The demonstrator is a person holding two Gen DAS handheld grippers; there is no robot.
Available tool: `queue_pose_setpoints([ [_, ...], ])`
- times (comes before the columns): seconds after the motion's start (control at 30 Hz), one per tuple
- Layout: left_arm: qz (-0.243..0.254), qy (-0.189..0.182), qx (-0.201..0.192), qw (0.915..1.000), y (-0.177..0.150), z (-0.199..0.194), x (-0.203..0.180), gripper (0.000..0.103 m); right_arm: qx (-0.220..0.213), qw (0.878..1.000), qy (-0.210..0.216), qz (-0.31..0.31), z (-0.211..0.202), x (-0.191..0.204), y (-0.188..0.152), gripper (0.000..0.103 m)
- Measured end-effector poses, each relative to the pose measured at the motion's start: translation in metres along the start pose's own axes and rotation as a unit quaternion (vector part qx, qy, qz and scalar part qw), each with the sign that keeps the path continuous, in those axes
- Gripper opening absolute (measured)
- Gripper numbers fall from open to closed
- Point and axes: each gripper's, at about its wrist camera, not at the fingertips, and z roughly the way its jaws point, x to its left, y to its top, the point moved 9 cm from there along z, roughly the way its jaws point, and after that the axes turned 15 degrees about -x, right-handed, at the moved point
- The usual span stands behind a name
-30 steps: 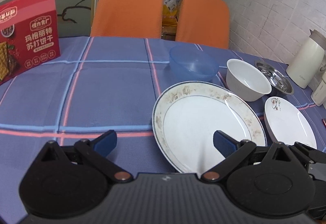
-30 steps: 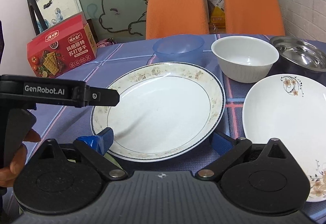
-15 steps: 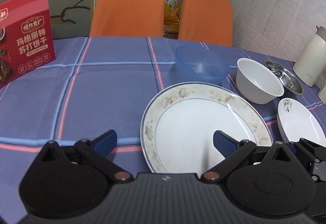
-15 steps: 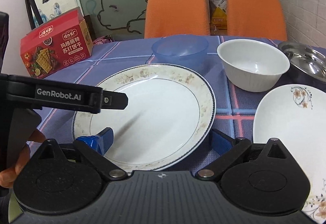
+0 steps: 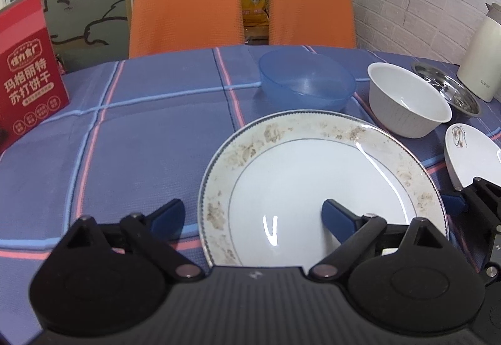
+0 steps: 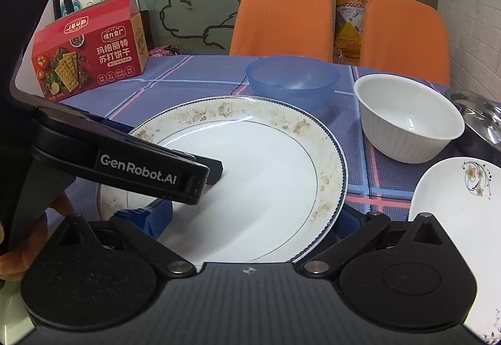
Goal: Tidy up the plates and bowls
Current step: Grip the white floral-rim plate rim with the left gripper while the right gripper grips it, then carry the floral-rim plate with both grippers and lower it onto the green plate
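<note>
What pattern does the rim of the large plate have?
The large plate has a faded brownish floral band with a thin dark edge line; clearest in the right wrist view.

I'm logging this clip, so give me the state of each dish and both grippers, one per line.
Big plate: upright on the tablecloth, empty, both grippers straddling its near rim.
Small plate: flat, empty, untouched.
Blue bowl: upright, empty.
White bowl: upright, empty.
Steel dish: upright, behind the white bowl.
Left gripper: open, one finger over the big plate.
Right gripper: open, nothing held.
</note>
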Motion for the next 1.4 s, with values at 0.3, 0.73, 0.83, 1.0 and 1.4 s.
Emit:
queue_pose_setpoints([
  [0.3, 0.012, -0.019, -0.001, 0.9997, 0.000, 0.003, -0.013, 0.093, -0.006, 1.000, 0.001, -0.001, 0.001, 0.000, 0.001, 0.092],
  [0.73, 0.011, -0.006, -0.009, 0.9999, -0.002, 0.008, -0.010, 0.099, -0.007, 1.000, 0.002, 0.000, 0.001, 0.000, 0.000, 0.092],
  [0.83, 0.010, -0.005, -0.010, 0.9999, -0.003, 0.009, -0.011, 0.099, -0.007, 1.000, 0.002, 0.000, 0.001, 0.000, 0.000, 0.092],
  [1.0, 0.011, -0.013, -0.003, 0.9999, -0.004, 0.009, -0.015, 0.099, -0.003, 1.000, -0.009, 0.000, 0.003, 0.002, 0.001, 0.092],
  [1.4, 0.003, -0.012, -0.030, 0.9995, 0.027, -0.029, -0.021, 0.100, -0.049, 0.998, -0.024, 0.012, -0.037, 0.008, 0.040, 0.091],
])
